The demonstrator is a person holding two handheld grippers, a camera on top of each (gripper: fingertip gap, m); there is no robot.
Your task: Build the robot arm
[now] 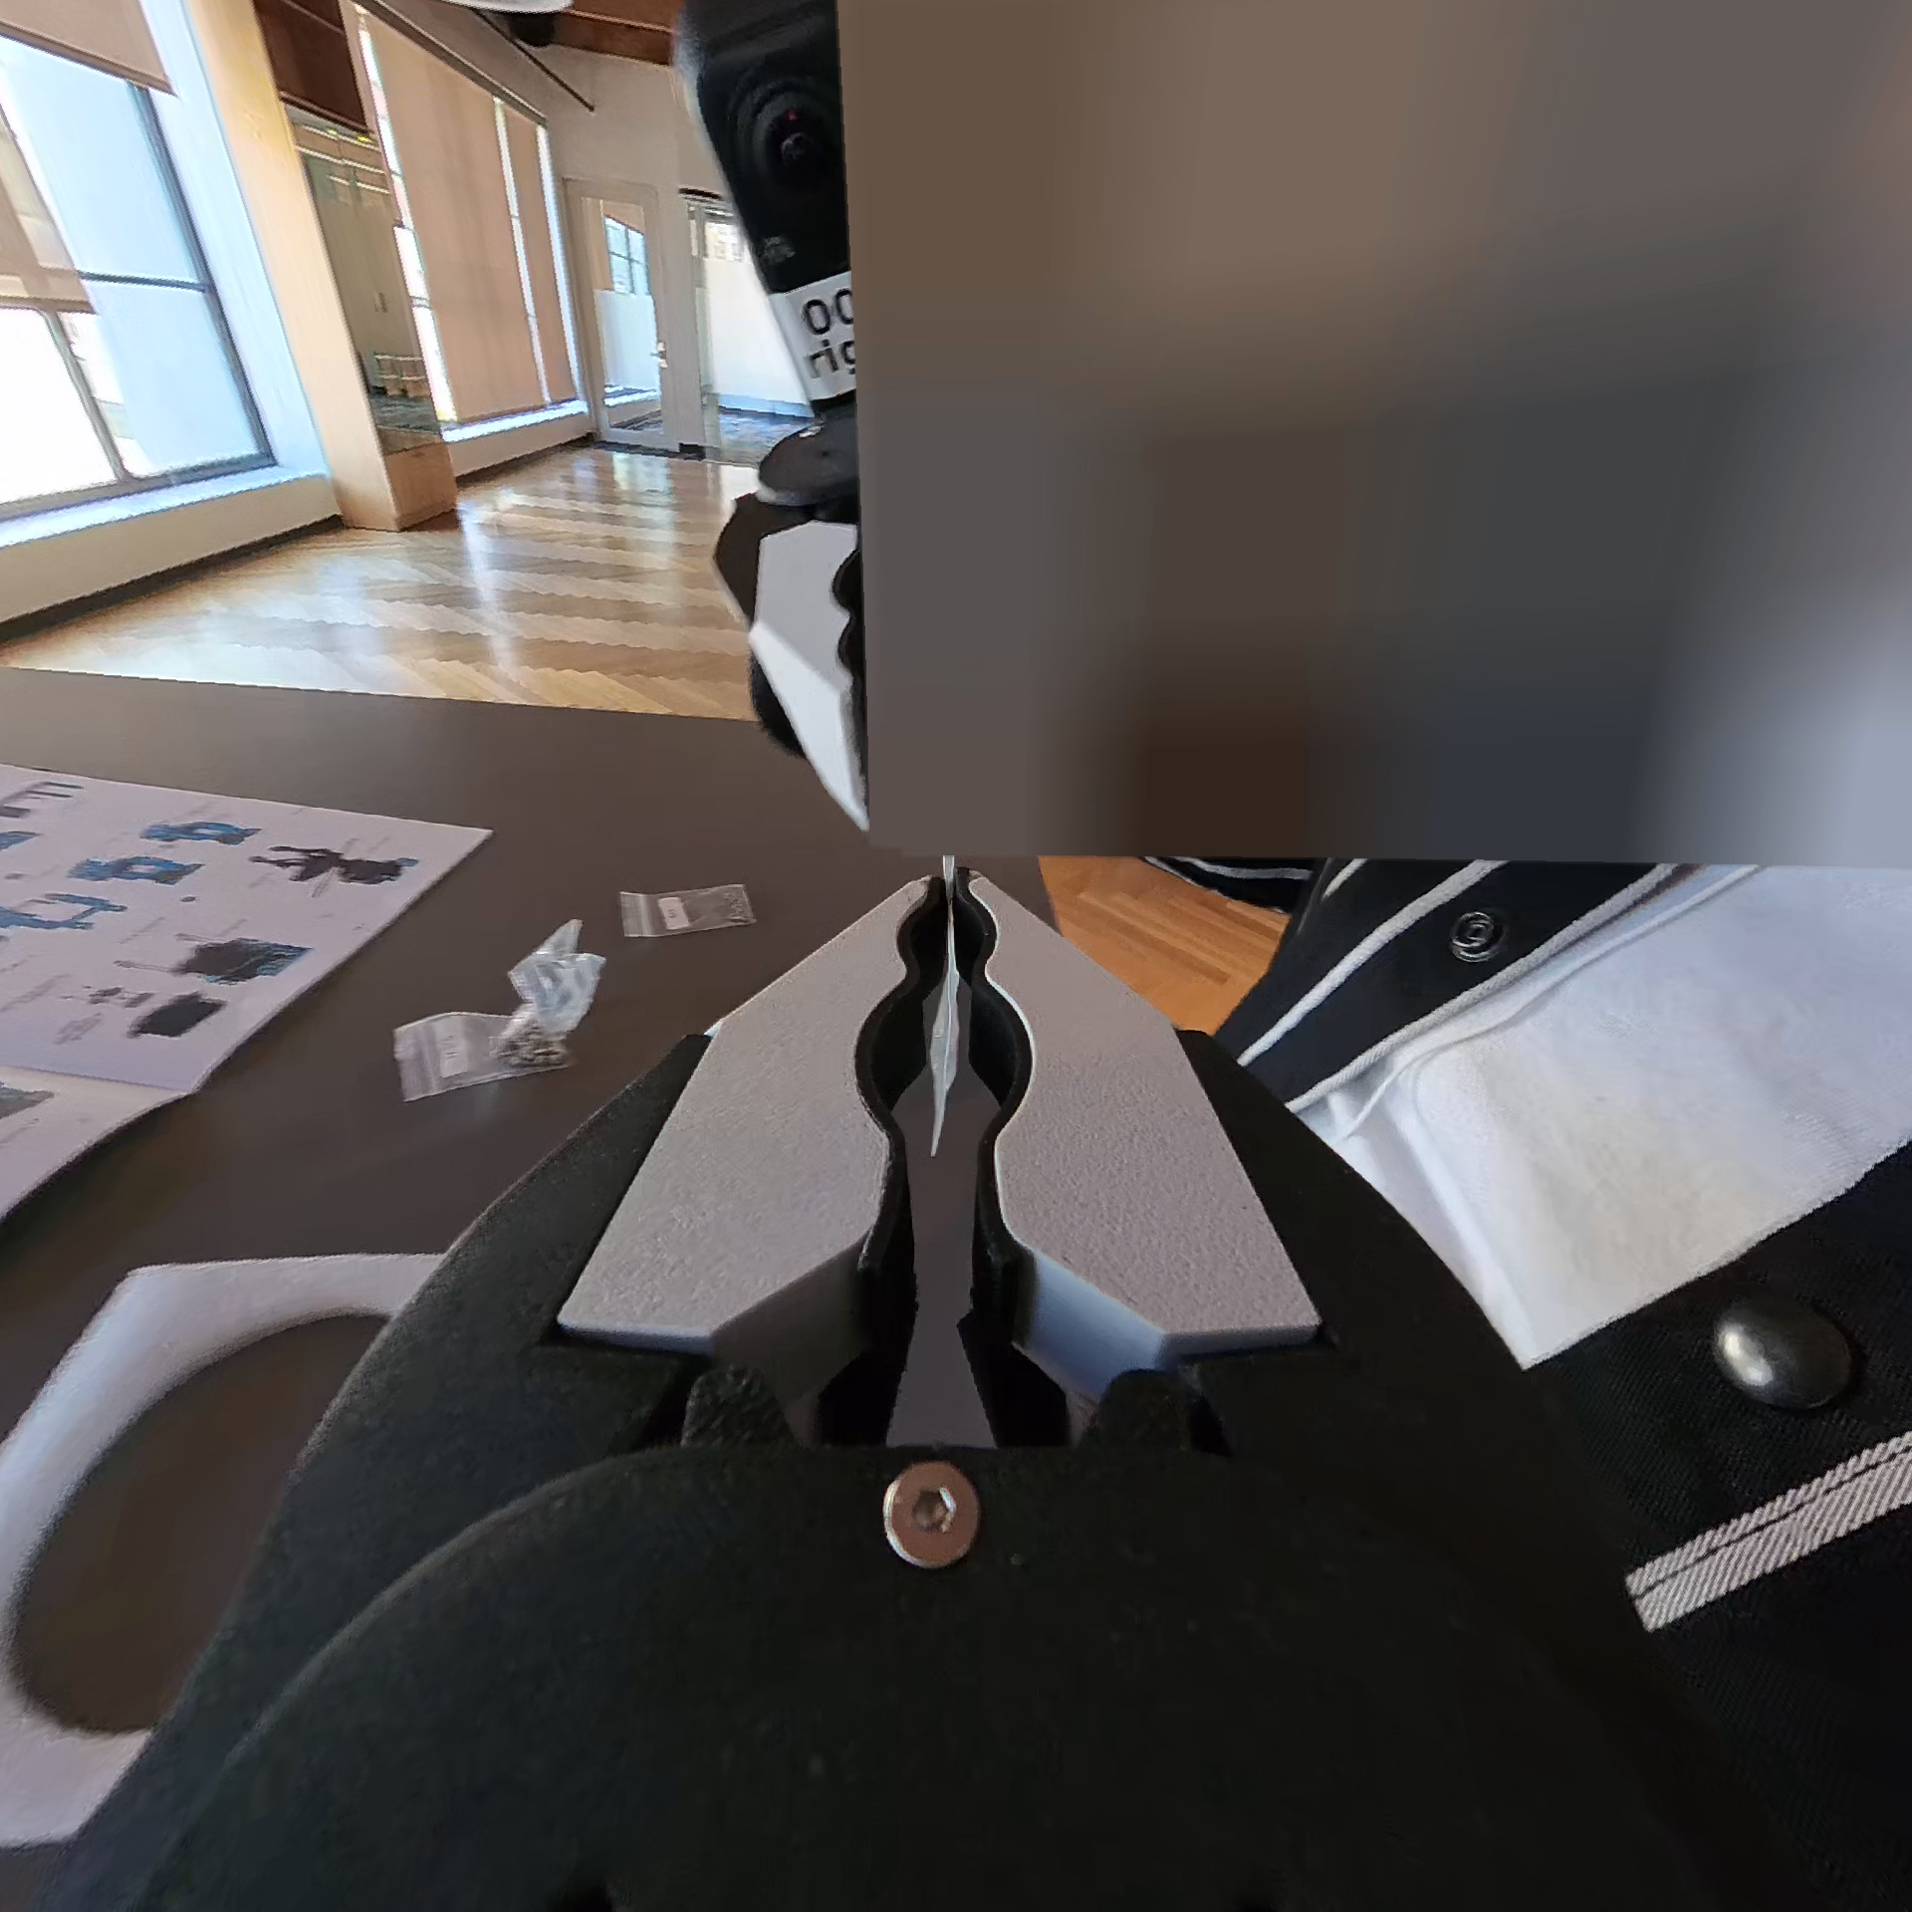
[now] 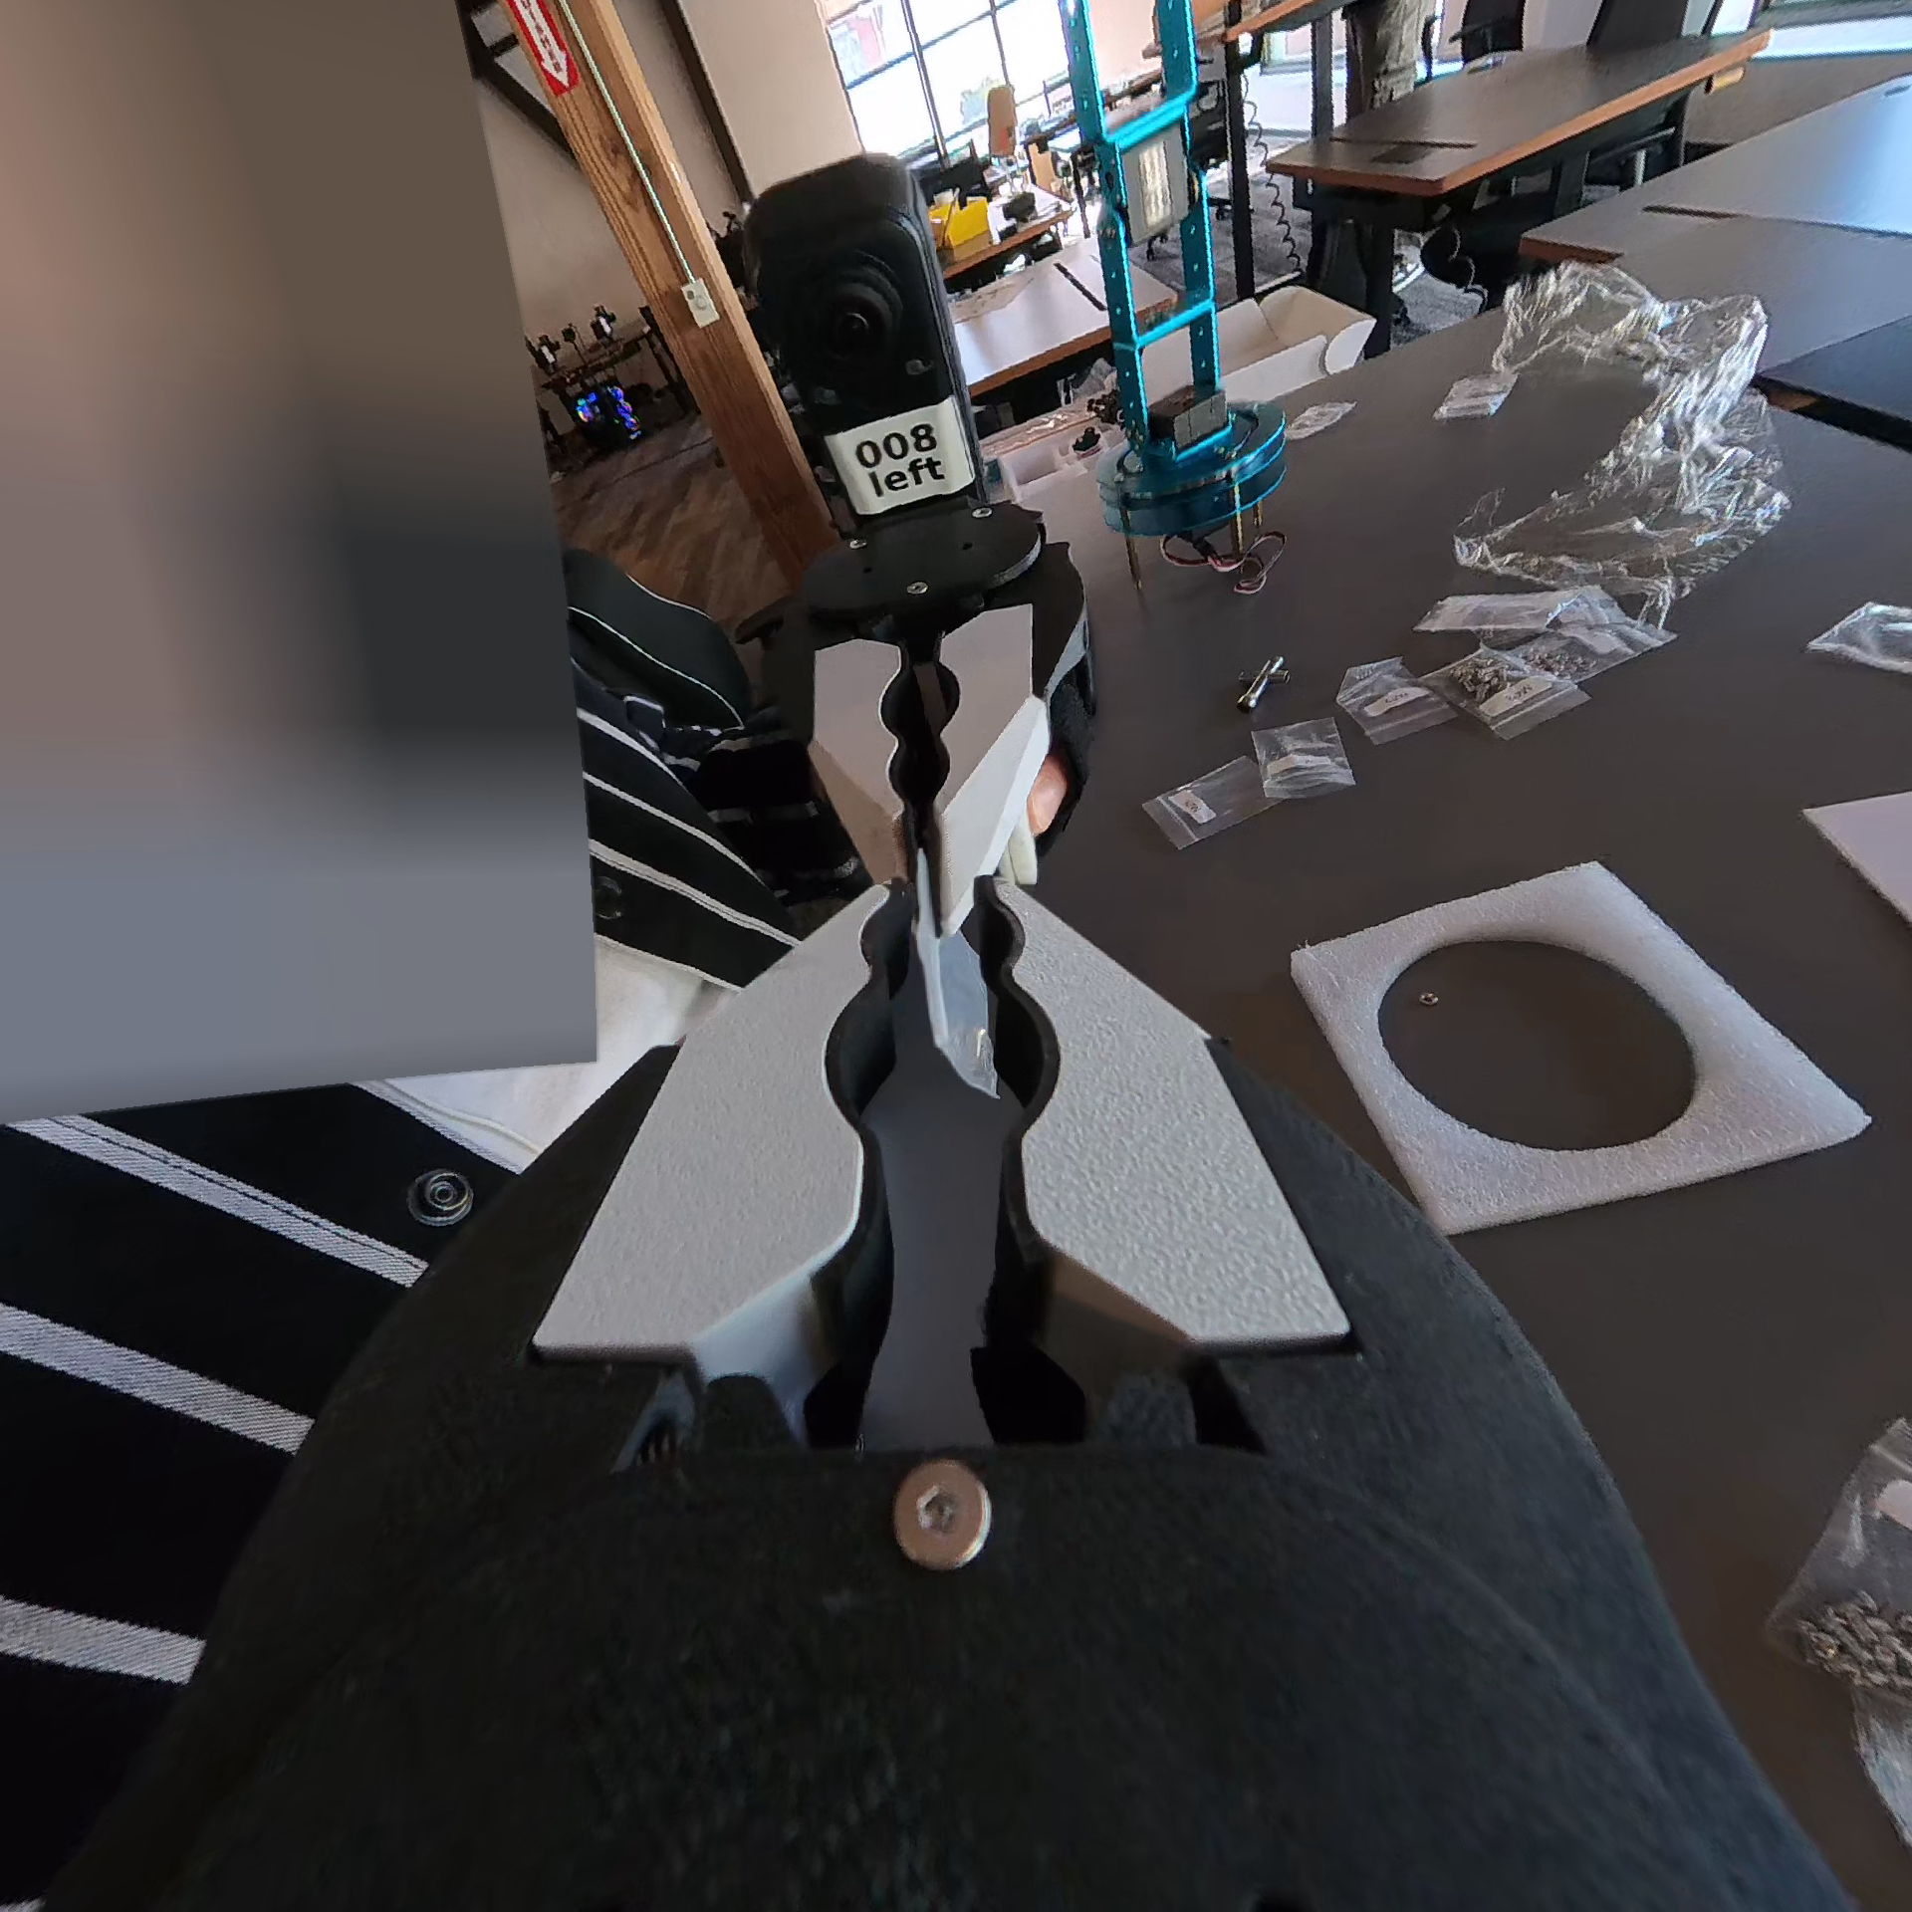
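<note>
A small clear plastic bag [image 1: 942, 1035] is held edge-on above the dark table [image 1: 621, 786], close in front of a person's dark striped jacket [image 1: 1707, 1449]. My left gripper [image 1: 947, 895] is shut on one end of it. My right gripper [image 2: 936, 900] is shut on the other end, where the bag [image 2: 957, 998] shows as a narrow strip between the pads. The two grippers face each other tip to tip. The right gripper [image 1: 807, 641] shows above in the left wrist view. The left gripper [image 2: 926, 817] shows ahead in the right wrist view.
Left view: a printed sheet [image 1: 207, 910], small bags of screws [image 1: 517, 1024] and a white foam piece with a round hole [image 1: 62, 1500]. Right view: the foam piece [image 2: 1366, 1035], several small bags [image 2: 1449, 693], a metal tool [image 2: 1264, 683], crumpled clear wrap [image 2: 1635, 414], a blue metal frame on a round base [image 2: 1190, 455]. The grippers are tip to tip, or close to it. Left tips and right tips are each some 20 cm from the foam piece [image 2: 1366, 1035].
</note>
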